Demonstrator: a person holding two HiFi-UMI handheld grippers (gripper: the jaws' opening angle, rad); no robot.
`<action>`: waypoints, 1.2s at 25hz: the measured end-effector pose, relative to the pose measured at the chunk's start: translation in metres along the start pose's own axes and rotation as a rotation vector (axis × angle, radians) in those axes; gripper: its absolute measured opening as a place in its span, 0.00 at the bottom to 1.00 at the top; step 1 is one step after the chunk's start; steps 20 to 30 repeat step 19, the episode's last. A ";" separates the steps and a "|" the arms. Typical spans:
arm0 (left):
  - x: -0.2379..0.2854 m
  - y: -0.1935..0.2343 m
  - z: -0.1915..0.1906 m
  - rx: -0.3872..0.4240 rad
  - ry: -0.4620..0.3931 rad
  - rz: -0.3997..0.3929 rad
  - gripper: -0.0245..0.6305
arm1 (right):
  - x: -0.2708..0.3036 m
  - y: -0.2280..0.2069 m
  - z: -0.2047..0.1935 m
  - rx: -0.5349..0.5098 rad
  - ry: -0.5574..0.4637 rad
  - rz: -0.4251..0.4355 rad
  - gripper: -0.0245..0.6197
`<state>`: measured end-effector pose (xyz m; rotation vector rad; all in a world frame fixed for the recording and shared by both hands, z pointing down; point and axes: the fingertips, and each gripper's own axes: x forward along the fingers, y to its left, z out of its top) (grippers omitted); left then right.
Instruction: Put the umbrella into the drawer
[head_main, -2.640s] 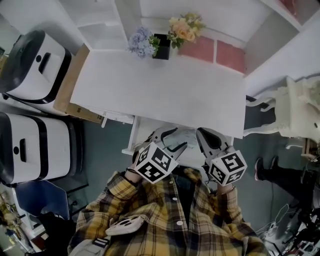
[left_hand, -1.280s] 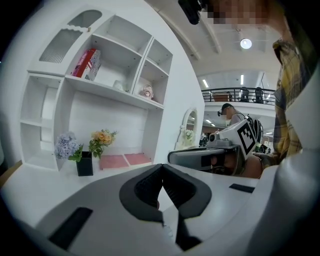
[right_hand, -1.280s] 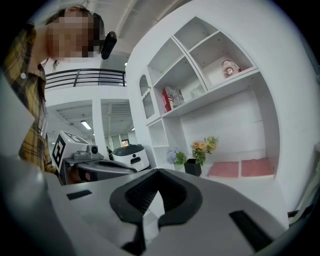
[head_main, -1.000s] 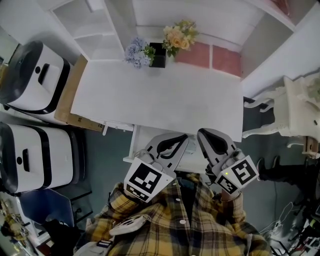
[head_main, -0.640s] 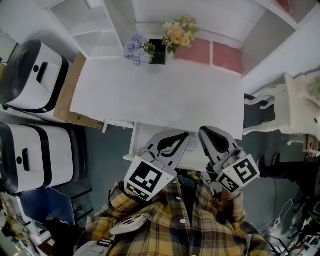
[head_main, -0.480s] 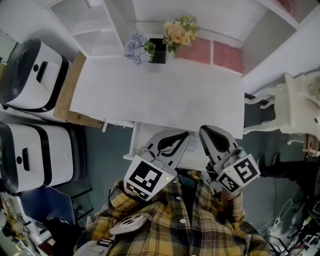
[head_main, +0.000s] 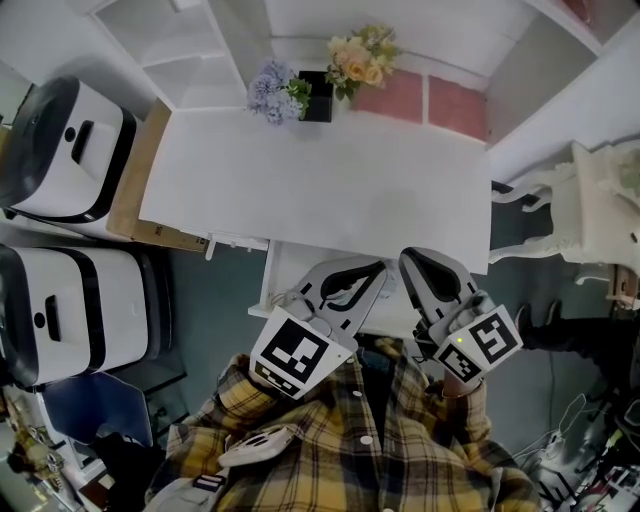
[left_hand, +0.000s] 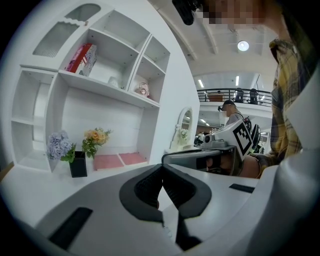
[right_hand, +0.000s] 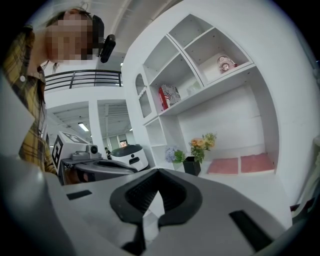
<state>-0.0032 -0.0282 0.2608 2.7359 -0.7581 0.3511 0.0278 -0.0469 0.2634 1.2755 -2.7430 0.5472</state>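
Observation:
No umbrella shows in any view. In the head view my left gripper (head_main: 372, 270) and right gripper (head_main: 412, 262) hang side by side just below the front edge of the white desk (head_main: 320, 190), close to my plaid shirt. A white part (head_main: 275, 275) juts out under that edge; I cannot tell whether it is a drawer. The left gripper (left_hand: 161, 167) has its jaws closed tip to tip with nothing between them. The right gripper (right_hand: 157, 171) looks the same, shut and empty. Each gripper view shows the other gripper beside it.
A black vase with flowers (head_main: 320, 100) and two pink mats (head_main: 430, 100) sit at the desk's back. White shelves (left_hand: 110, 65) rise behind. Two white machines (head_main: 60, 150) and a brown board (head_main: 135, 170) stand at the left, with ornate white furniture (head_main: 600, 220) at the right.
Since the earliest frame both grippers have shifted slightly lower in the head view. Over the last second nothing has visibly moved.

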 end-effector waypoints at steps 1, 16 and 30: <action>0.001 0.000 0.000 0.002 -0.002 -0.002 0.07 | 0.000 0.000 0.000 0.001 0.001 -0.001 0.06; 0.003 0.003 0.015 0.023 -0.012 -0.060 0.07 | -0.003 -0.004 0.003 -0.002 -0.011 0.023 0.06; 0.007 0.000 0.015 0.072 0.015 -0.089 0.07 | -0.003 -0.005 0.004 -0.008 -0.015 0.028 0.06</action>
